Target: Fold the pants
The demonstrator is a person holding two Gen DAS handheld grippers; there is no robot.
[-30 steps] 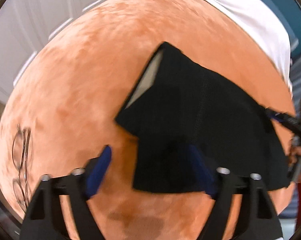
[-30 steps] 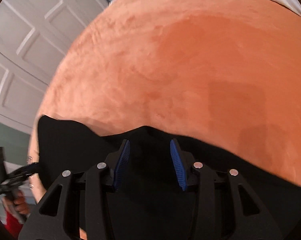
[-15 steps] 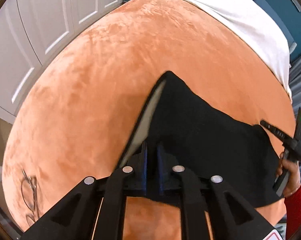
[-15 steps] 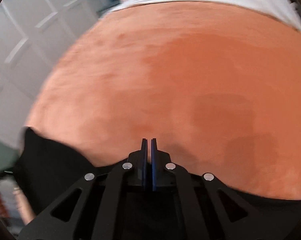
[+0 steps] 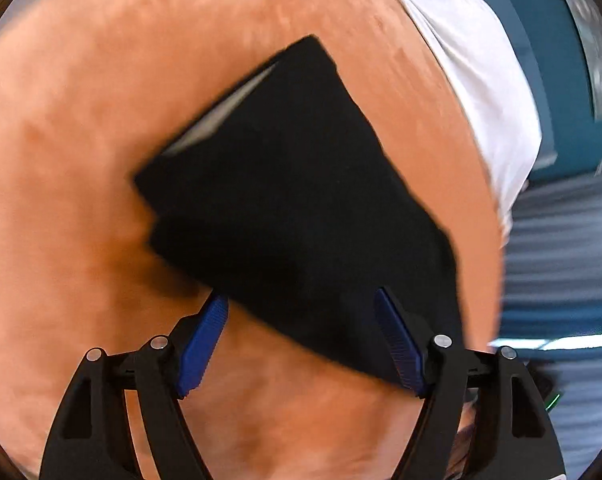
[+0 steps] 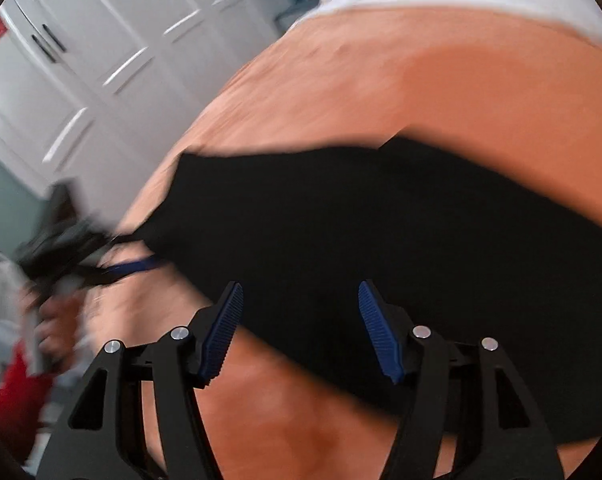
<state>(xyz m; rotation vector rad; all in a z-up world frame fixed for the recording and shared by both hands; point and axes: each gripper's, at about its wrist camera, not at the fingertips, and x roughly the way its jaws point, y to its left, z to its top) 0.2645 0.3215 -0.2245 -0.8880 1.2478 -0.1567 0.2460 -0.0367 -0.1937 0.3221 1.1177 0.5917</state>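
Orange blanket [image 5: 81, 160] carries your folded black pants [image 5: 301, 200]. Your left gripper [image 5: 301, 332] and right gripper [image 6: 301, 320] have just been opening, both released, nothing pinched. Withdraw carelessly and a pad could snag the edge, undoing the fold.

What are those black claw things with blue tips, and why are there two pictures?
They are two grabbing tools; a person holds one in each hand. Each tool carries a camera looking along its fingers, so you get one picture per hand. The left gripper and right gripper have both just been opening, and neither pinches anything now. Below them the folded black pants lie on a soft orange blanket. The right camera also sees the other tool, blurred, in a hand.
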